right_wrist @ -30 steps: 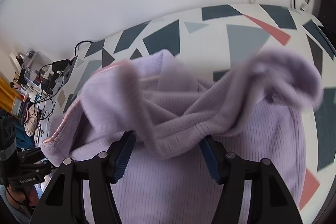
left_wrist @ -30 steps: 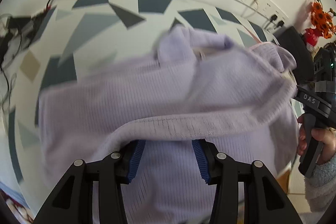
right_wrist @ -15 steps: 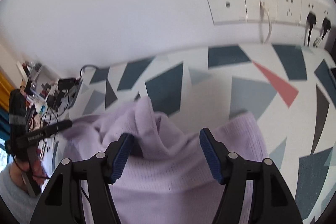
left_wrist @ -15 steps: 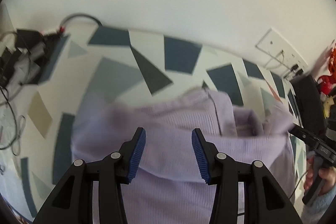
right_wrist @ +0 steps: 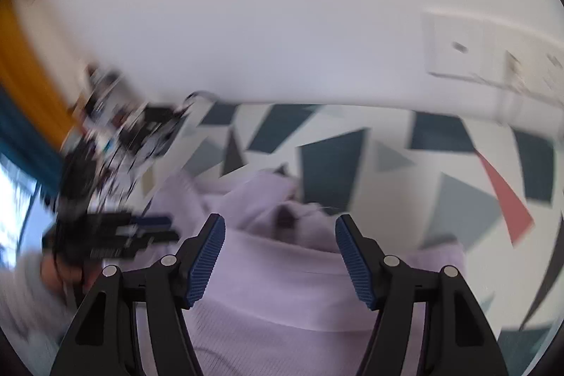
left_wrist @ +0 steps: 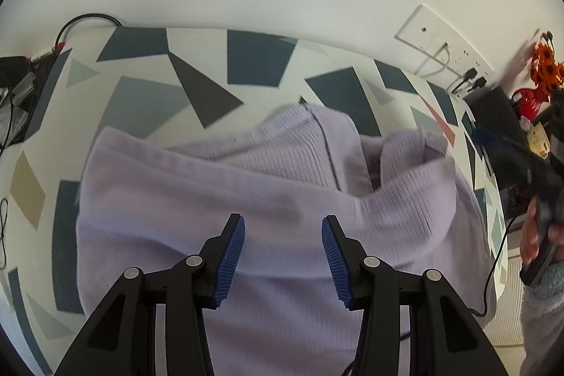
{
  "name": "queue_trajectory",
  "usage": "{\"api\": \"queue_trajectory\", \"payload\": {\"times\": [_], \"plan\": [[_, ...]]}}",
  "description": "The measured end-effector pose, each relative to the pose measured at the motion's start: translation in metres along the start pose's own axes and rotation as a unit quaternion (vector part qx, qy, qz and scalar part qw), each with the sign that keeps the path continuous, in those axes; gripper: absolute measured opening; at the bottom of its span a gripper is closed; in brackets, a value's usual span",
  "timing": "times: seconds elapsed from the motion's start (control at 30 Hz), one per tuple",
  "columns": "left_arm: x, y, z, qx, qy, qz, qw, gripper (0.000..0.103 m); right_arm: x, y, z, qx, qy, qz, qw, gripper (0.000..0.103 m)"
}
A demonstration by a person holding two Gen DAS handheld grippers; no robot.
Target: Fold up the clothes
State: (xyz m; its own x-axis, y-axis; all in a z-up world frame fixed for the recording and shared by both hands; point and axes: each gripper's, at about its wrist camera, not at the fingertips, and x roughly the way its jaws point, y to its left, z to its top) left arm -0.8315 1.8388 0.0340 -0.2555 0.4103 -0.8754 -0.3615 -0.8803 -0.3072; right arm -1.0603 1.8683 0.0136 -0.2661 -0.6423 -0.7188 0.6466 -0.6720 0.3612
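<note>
A lilac ribbed sweater (left_wrist: 211, 199) lies folded over on the patterned table, its upper layer doubled back across the body and a bunched sleeve or collar at the far right. My left gripper (left_wrist: 283, 222) hovers above the sweater's middle, its blue pads apart with nothing between them. In the right wrist view the same sweater (right_wrist: 282, 273) lies below my right gripper (right_wrist: 280, 222), which stands open over its folded edge and holds nothing. The right gripper (left_wrist: 521, 161) also shows at the right edge of the left wrist view, held in a hand.
The table (left_wrist: 257, 59) has a white top with blue, grey and red shapes and runs back to a white wall with sockets (left_wrist: 440, 48). Cables and electronics (left_wrist: 21, 76) crowd the left end. A black box (left_wrist: 490, 111) and orange flowers (left_wrist: 546, 66) stand at the right end.
Both grippers let go of the sweater's folded edge and drew back from it. The sweater dropped flat onto the table. The right gripper rose and rolled, and its view is now blurred.
</note>
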Motion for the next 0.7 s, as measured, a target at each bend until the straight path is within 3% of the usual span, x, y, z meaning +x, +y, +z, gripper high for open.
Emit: {"api": "queue_trajectory", "payload": {"times": [0.03, 0.1, 0.13, 0.23, 0.33, 0.4, 0.43, 0.5, 0.57, 0.7], "plan": [[0.002, 0.002, 0.004, -0.001, 0.002, -0.007, 1.0000, 0.045, 0.005, 0.007, 0.000, -0.025, 0.008, 0.002, 1.000, 0.068], [0.006, 0.007, 0.012, -0.003, 0.006, -0.021, 0.9998, 0.060, 0.015, 0.015, -0.003, -0.063, 0.027, -0.004, 0.998, 0.068], [0.014, 0.005, 0.013, 0.003, 0.018, -0.021, 0.9996, 0.062, 0.022, 0.013, -0.006, -0.068, 0.038, -0.010, 0.997, 0.068], [0.038, 0.001, 0.015, 0.020, 0.054, -0.019, 0.9982, 0.062, 0.043, -0.005, -0.019, -0.046, 0.070, -0.029, 0.996, 0.068], [0.054, -0.010, 0.010, 0.058, 0.063, 0.006, 0.9963, 0.062, 0.059, -0.018, -0.035, -0.036, 0.092, -0.038, 0.994, 0.066], [0.057, -0.012, 0.008, 0.063, 0.053, 0.008, 0.9966, 0.062, 0.064, -0.020, -0.041, -0.036, 0.092, -0.045, 0.994, 0.047], [0.057, -0.011, 0.009, 0.059, 0.048, 0.004, 0.9971, 0.058, 0.064, -0.022, -0.041, -0.033, 0.088, -0.047, 0.994, 0.042], [0.055, -0.010, 0.012, 0.052, 0.044, -0.001, 0.9977, 0.023, 0.059, -0.026, -0.039, -0.023, 0.076, -0.046, 0.996, 0.023], [0.048, -0.009, 0.016, 0.045, 0.035, 0.007, 0.9984, 0.010, 0.052, -0.026, -0.034, -0.023, 0.065, -0.053, 0.996, 0.014], [0.025, -0.005, 0.028, 0.023, -0.012, 0.007, 0.9996, 0.009, 0.031, -0.022, -0.021, -0.023, 0.034, -0.053, 0.998, 0.014]]}}
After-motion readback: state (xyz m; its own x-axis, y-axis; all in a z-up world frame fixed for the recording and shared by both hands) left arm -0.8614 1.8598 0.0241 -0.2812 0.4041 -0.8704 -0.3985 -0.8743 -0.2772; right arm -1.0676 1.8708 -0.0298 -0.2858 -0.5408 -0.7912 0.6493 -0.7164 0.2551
